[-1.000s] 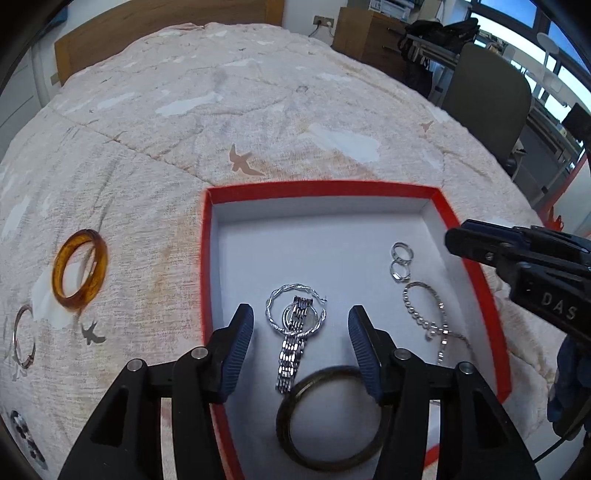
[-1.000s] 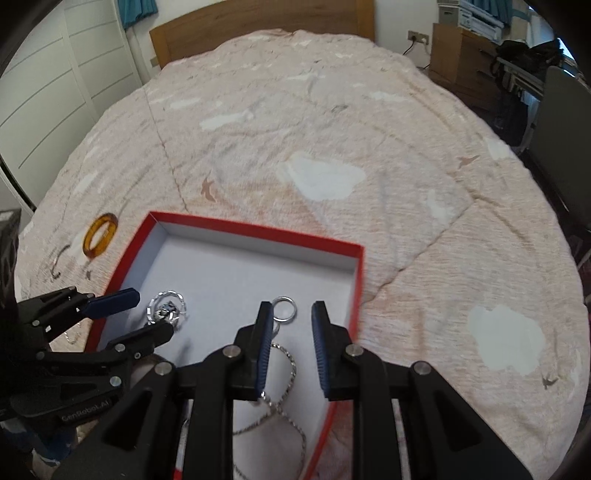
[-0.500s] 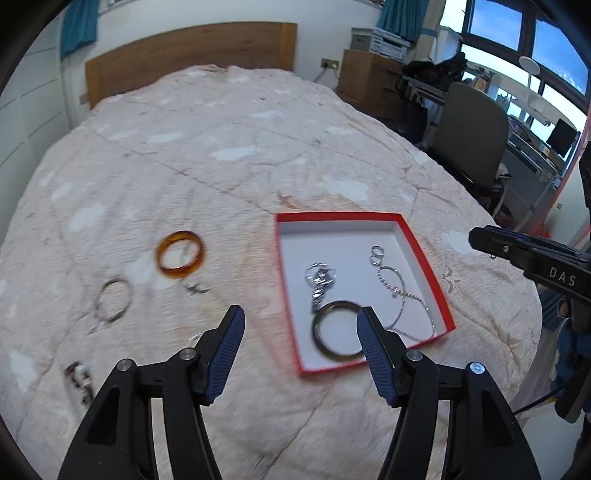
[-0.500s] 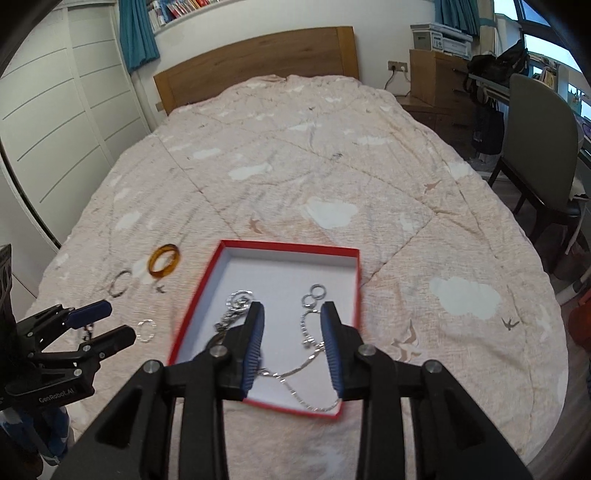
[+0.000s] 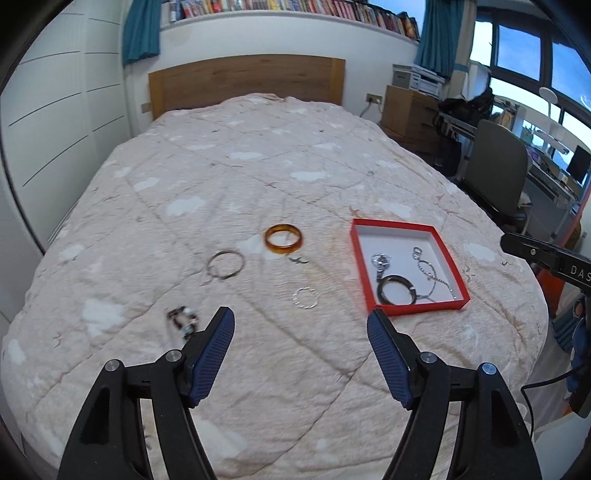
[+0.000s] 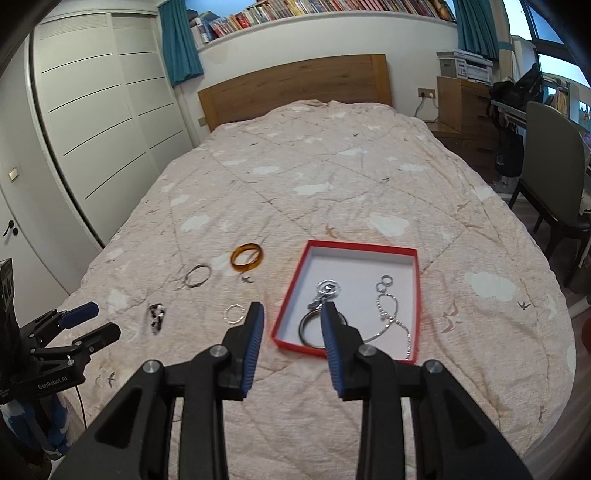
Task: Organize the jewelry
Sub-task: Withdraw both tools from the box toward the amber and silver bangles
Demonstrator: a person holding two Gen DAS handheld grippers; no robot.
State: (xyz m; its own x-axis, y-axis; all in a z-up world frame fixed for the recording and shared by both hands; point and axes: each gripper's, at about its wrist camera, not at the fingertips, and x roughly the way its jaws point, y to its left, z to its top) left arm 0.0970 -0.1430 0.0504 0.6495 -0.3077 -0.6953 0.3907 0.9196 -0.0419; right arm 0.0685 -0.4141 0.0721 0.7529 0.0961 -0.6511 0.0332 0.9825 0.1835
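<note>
Two tools, both raised above the bed and holding nothing: left tool [image 5: 300,326] at lower centre of the left wrist view with its blue pads wide apart; right tool [image 6: 291,323] at lower centre of the right wrist view, pads apart by a narrower gap

One red box [image 5: 448,254] right of centre in the left wrist view, white inside, lying flat on the quilt [image 5: 258,166], long axis running from lower frame toward the headboard [image 5: 245,83]. Four pieces counted inside: one dark bangle [image 5: 397,290] at the near edge, one silver hoop charm [image 5: 382,260] just beyond it, one silver chain [image 5: 432,275] strung lengthwise along the right half, one pair of small linked rings [image 5: 418,252] at the chain's far end

Four pieces counted loose on the quilt, left of the box: one amber bangle [image 5: 283,239] at frame centre, lying flat; one thin metal bangle [image 5: 225,264] to its lower left; one small twisted silver ring [image 5: 306,297] nearer the box; one dark beaded piece [image 5: 183,317] at lower left, blurred, just beside the left tool's left pad

Readable writing: "DAS" in white on the right tool's body at the right edge of the left wrist view; "CenRobot.AI" on the left tool's body at the lower left of the right wrist view. Book spines on the shelf [image 6: 332,9] along the top, too small to read
</note>
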